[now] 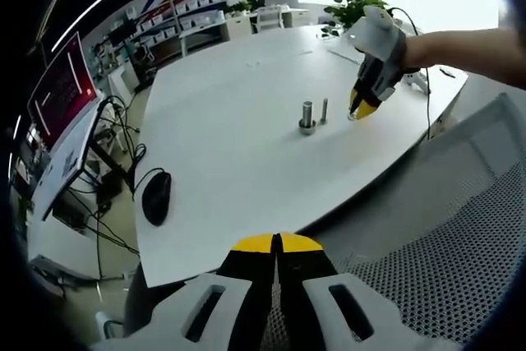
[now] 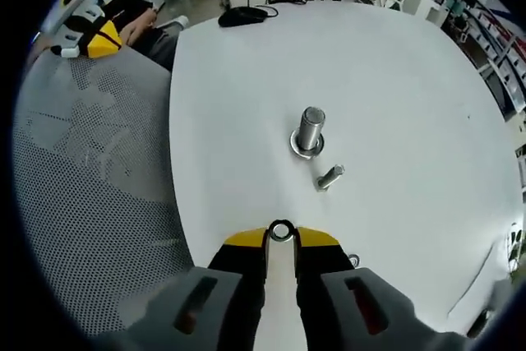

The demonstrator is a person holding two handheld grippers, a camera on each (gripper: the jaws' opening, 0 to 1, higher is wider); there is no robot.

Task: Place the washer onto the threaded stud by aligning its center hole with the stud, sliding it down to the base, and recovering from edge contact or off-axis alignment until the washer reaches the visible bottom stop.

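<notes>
Two studs — large stud (image 2: pixel 311 129), small stud (image 2: pixel 330 177); two washers (image 2: pixel 281 231) (image 2: pixel 306 150); one mouse (image 2: pixel 241 15).

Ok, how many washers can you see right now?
2 for sure: one washer pinched in the right gripper, and a seated washer at the large stud's base. A small ring beside the jaws may be a third.

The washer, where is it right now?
In the right gripper view the washer is pinched at the tips of the right gripper, above the white table, short of the small stud.
</notes>
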